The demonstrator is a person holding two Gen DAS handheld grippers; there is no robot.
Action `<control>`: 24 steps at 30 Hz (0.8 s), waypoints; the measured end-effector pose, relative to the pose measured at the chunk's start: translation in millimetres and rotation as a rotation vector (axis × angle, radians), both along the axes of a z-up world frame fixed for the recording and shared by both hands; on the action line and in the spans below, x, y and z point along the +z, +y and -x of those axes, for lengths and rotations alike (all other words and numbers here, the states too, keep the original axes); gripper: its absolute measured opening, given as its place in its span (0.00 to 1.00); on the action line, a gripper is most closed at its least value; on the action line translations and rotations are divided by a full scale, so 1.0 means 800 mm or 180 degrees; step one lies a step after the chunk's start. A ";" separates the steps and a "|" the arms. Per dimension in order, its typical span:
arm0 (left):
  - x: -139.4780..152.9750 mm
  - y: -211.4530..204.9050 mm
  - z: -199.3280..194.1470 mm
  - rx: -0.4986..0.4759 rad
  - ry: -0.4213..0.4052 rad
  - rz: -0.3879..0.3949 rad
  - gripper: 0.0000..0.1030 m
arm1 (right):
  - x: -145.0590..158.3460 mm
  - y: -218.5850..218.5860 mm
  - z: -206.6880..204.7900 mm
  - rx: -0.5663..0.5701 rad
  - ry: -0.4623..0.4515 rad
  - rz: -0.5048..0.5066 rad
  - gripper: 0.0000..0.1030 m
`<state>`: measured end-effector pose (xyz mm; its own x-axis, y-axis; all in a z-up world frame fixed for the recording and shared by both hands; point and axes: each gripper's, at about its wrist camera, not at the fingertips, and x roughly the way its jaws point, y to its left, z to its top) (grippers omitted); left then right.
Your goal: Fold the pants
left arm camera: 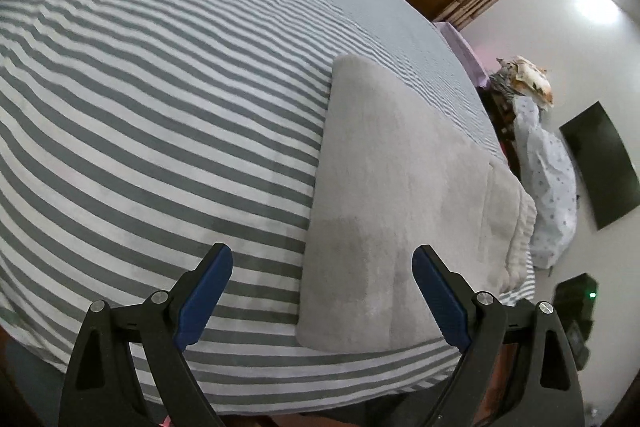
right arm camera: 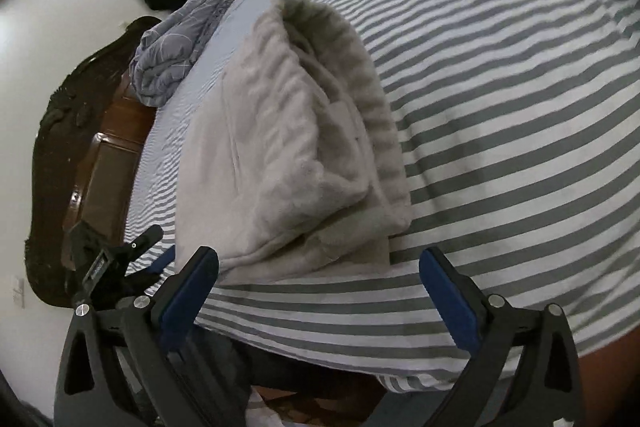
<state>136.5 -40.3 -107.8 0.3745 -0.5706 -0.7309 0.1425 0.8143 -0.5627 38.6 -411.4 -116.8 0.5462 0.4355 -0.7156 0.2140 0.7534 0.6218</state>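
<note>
Light grey fleece pants (left arm camera: 400,195) lie folded lengthwise on the striped bed, near its front edge. In the right wrist view the pants (right arm camera: 296,147) show their ribbed waistband end toward me, with layers stacked. My left gripper (left arm camera: 322,267) is open and empty, hovering just above the near end of the pants, one finger on each side. My right gripper (right arm camera: 319,267) is open and empty, just in front of the waistband end, not touching it. The left gripper (right arm camera: 156,251) also shows at the left of the right wrist view.
The bed has a grey and white striped sheet (left arm camera: 160,147). A crumpled blue blanket (right arm camera: 176,43) lies at the bed's far corner. A dark wooden headboard (right arm camera: 72,155) is at the left. A black TV (left arm camera: 600,163) hangs on the wall, with bundled bedding (left arm camera: 552,179) beside it.
</note>
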 end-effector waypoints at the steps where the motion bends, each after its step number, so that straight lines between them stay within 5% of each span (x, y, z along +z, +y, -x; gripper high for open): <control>1: -0.002 -0.001 -0.002 -0.0007 0.0026 0.0021 0.89 | -0.005 -0.002 -0.002 0.0007 -0.0012 -0.0056 0.97; 17: -0.026 -0.013 -0.039 -0.0058 0.0021 0.0201 0.89 | -0.047 -0.022 -0.029 0.0084 -0.0587 -0.0450 0.92; 24: -0.028 -0.034 -0.059 -0.0147 -0.0094 0.0143 0.89 | -0.046 -0.012 -0.053 0.0198 -0.0618 -0.0257 0.87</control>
